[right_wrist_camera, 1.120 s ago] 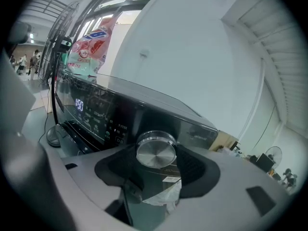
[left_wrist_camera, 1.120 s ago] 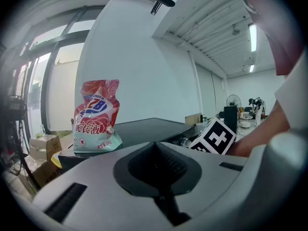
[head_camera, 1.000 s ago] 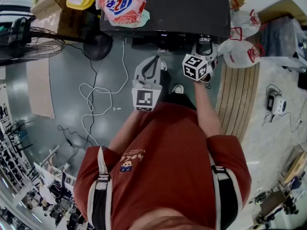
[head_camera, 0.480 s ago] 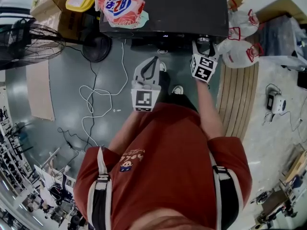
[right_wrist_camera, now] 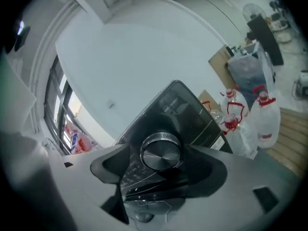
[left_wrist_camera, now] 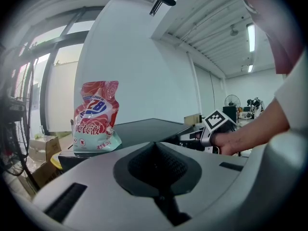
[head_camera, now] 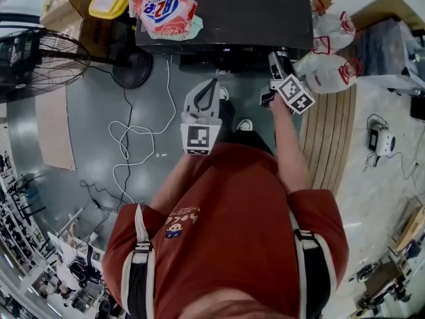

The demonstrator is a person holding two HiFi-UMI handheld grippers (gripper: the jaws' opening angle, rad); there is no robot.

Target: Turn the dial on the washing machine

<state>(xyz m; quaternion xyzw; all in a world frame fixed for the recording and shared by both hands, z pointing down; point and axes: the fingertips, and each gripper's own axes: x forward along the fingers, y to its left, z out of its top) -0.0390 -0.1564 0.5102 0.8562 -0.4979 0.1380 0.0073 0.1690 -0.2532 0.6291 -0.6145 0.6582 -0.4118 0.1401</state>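
The detergent bag (head_camera: pixel 165 5), at 11 o'clock atop the washing machine (head_camera: pixel 252 8), shows a blue "82"; the panel print is unreadable. The right gripper (head_camera: pixel 276 64) has just been opening its jaws wide, with the dial (right_wrist_camera: pixel 161 152) between them at 12 o'clock, untouched. The left gripper (head_camera: pixel 214 84) is pressed together, empty. A fan (head_camera: pixel 40 55) stands at 10 o'clock and white bags (head_camera: pixel 335 72) at 1 o'clock.

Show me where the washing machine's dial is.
Right gripper view, centre: the dial sits on the washing machine's panel, between the right gripper's just-opened jaws.

Head view looks steeply down; right gripper view faces the dial (right_wrist_camera: pixel 161 153) closely; all show the washing machine (head_camera: pixel 226 8).
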